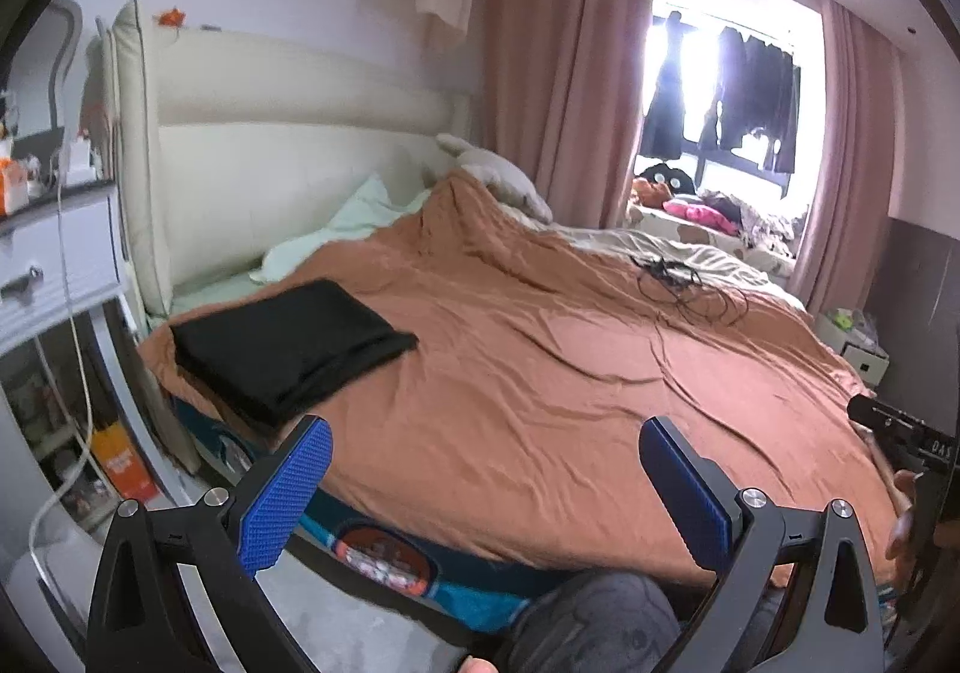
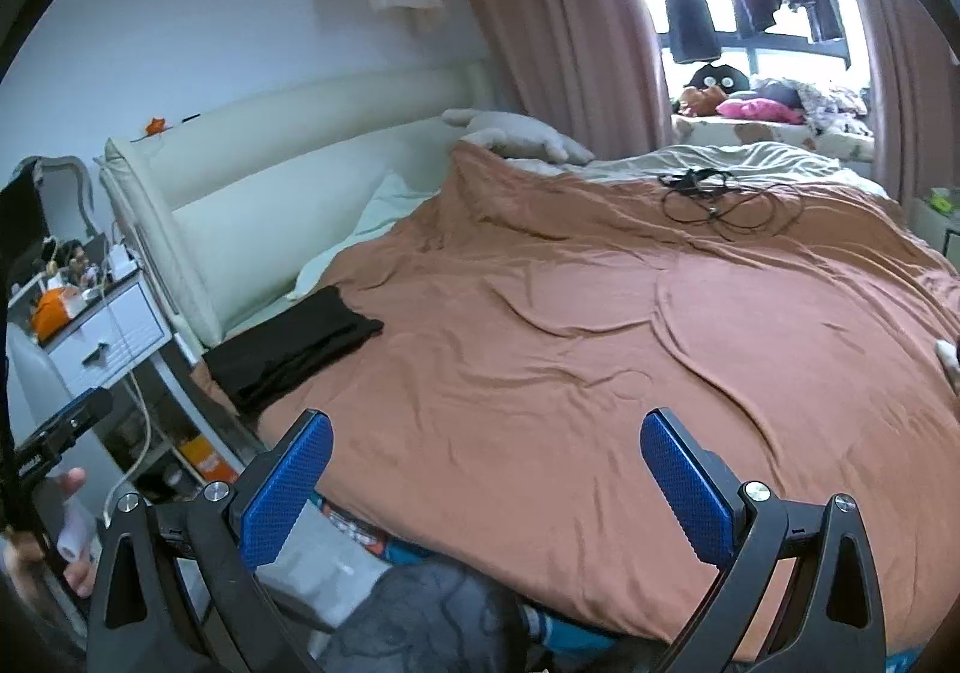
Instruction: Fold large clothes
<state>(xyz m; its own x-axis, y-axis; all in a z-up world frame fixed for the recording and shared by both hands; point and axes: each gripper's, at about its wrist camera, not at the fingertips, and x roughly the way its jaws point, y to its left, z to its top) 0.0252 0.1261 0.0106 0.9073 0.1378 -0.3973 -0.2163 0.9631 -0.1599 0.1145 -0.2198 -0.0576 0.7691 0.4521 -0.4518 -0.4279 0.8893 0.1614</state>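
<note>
Two hand-held grippers: left hand-held gripper [image 1: 486,484] spread, right hand-held gripper [image 2: 486,484] spread, above bed [image 2: 570,343]

Bedroom: a bed [image 1: 540,373] under a rust-brown cover is standing against a cream padded headboard [image 1: 288,133]; daylight is streaming through a window [image 1: 720,91] between pink curtains [image 1: 564,61]; white nightstand [image 1: 54,259] at left.

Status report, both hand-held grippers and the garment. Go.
Left hand-held gripper open, empty. Right hand-held gripper open, empty. Black garment lies folded at the brown bedspread's corner near the headboard. Tangled black cable far side, not in the way.
</note>
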